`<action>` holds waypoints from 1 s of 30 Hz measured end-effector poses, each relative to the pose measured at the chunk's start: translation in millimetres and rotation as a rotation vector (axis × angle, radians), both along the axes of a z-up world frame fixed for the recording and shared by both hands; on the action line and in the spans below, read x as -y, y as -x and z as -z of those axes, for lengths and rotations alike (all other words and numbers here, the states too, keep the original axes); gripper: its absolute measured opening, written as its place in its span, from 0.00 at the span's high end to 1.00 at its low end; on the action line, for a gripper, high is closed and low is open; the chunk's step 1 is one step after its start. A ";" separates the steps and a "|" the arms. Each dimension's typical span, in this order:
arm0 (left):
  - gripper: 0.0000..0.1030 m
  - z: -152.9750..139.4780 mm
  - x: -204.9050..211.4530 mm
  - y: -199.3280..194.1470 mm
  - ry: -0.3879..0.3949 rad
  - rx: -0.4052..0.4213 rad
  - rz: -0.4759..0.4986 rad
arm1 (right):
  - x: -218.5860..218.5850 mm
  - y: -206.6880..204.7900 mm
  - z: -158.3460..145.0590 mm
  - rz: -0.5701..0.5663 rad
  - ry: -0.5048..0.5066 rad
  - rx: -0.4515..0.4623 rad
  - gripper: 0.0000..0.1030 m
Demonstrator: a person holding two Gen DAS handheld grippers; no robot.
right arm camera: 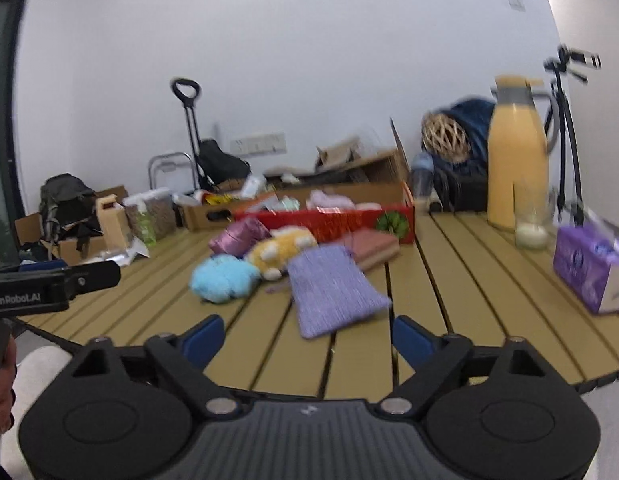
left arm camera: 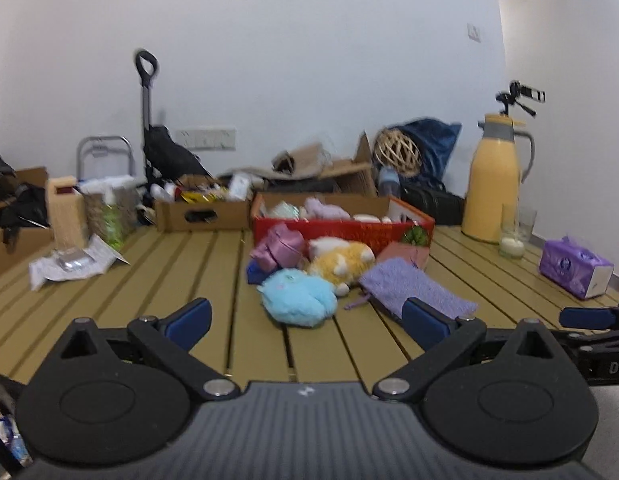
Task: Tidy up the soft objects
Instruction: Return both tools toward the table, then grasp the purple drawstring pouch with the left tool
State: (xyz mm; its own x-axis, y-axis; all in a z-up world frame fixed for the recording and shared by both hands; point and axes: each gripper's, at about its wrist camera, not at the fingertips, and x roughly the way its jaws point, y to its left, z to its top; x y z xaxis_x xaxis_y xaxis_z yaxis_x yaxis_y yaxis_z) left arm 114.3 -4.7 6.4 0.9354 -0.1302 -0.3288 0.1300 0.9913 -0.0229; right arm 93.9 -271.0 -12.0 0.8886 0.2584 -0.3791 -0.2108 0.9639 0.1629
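A light blue plush (left arm camera: 297,297) (right arm camera: 222,277), a yellow and white plush (left arm camera: 341,261) (right arm camera: 278,251), a purple knitted pouch (left arm camera: 413,286) (right arm camera: 333,288), a shiny purple pouch (left arm camera: 278,246) (right arm camera: 239,236) and a pink cloth (left arm camera: 405,254) (right arm camera: 375,246) lie in a heap on the slatted wooden table (left arm camera: 189,280) (right arm camera: 449,280). Behind them stands a red box (left arm camera: 349,229) (right arm camera: 341,220) holding soft items. My left gripper (left arm camera: 305,316) is open and empty, short of the blue plush. My right gripper (right arm camera: 309,338) is open and empty, just short of the knitted pouch.
A yellow thermos (left arm camera: 495,184) (right arm camera: 517,152), a glass candle (left arm camera: 511,240) (right arm camera: 531,228) and a purple tissue pack (left arm camera: 575,268) (right arm camera: 593,268) stand at the right. Cardboard boxes (left arm camera: 201,214), bags and a folded cart (left arm camera: 149,120) crowd the back and left. Crumpled paper (left arm camera: 73,264) lies at the left.
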 end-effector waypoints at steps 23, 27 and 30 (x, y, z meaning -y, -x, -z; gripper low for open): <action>0.29 46.3 64.8 -232.1 0.225 -0.352 0.194 | 24.9 -167.6 44.1 -0.046 -0.101 -0.196 0.49; 0.51 55.2 63.6 -243.8 0.275 -0.377 0.204 | 28.1 -177.2 49.9 -0.061 -0.107 -0.214 0.54; 0.87 60.1 62.0 -247.5 0.322 -0.394 0.266 | 27.4 -179.6 54.8 -0.066 -0.105 -0.217 0.67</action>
